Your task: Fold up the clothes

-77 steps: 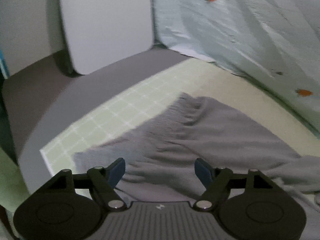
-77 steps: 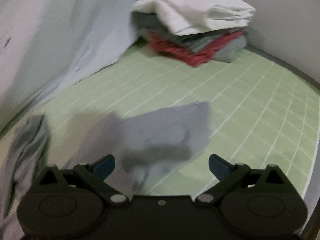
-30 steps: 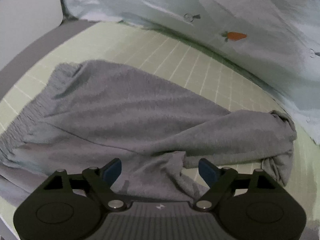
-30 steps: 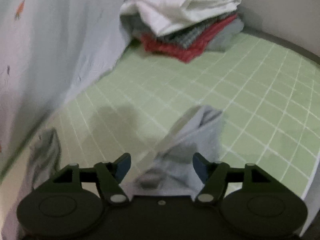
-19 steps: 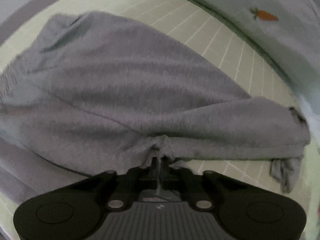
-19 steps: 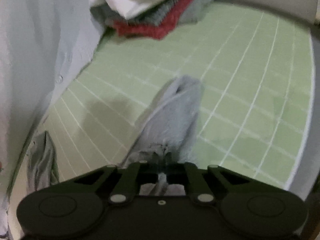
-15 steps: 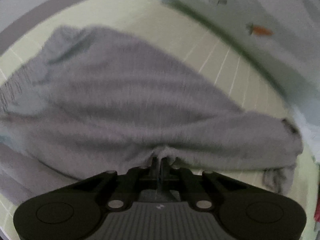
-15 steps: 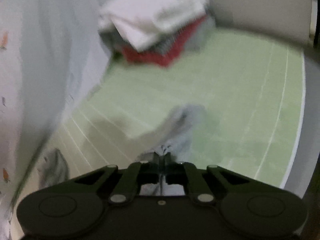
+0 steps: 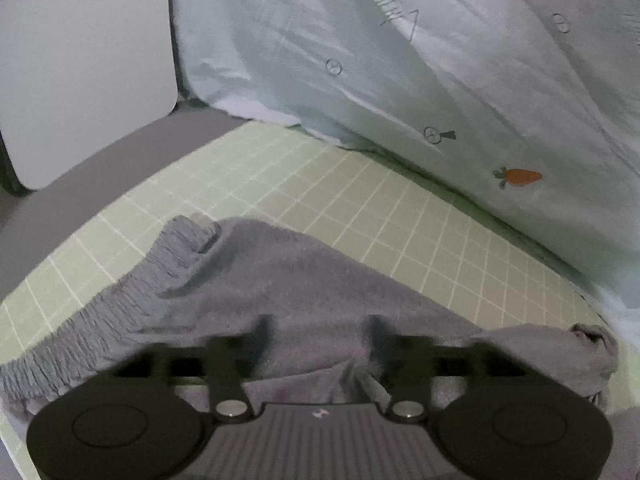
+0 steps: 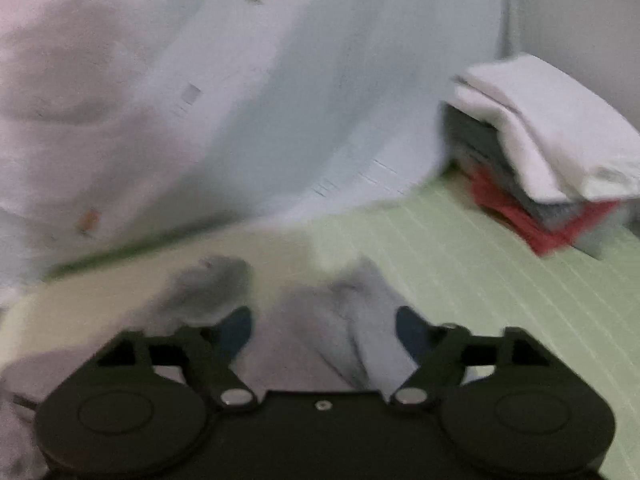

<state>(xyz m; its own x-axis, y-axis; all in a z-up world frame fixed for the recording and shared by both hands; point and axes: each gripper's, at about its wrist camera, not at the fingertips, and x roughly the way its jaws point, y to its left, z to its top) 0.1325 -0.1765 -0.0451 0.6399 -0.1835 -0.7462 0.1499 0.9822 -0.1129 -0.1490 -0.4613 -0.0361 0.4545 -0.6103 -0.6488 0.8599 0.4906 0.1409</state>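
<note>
Grey trousers (image 9: 272, 280) lie on the green grid mat (image 9: 320, 184), the ribbed waistband (image 9: 120, 304) to the left and a leg end (image 9: 576, 344) to the right. My left gripper (image 9: 316, 328) is open and empty just above the folded cloth. In the right wrist view, which is blurred, the grey trouser leg (image 10: 352, 320) lies between the fingers of my open right gripper (image 10: 324, 328).
A pale sheet with carrot prints (image 9: 440, 60) hangs along the back of the mat. A stack of folded clothes, white on top and red below (image 10: 552, 168), stands at the far right. A white panel (image 9: 80, 60) stands at the left.
Both grippers were shut on the grey trousers half a second ago. Both have opened and let the cloth go, and have drawn back and tilted up.
</note>
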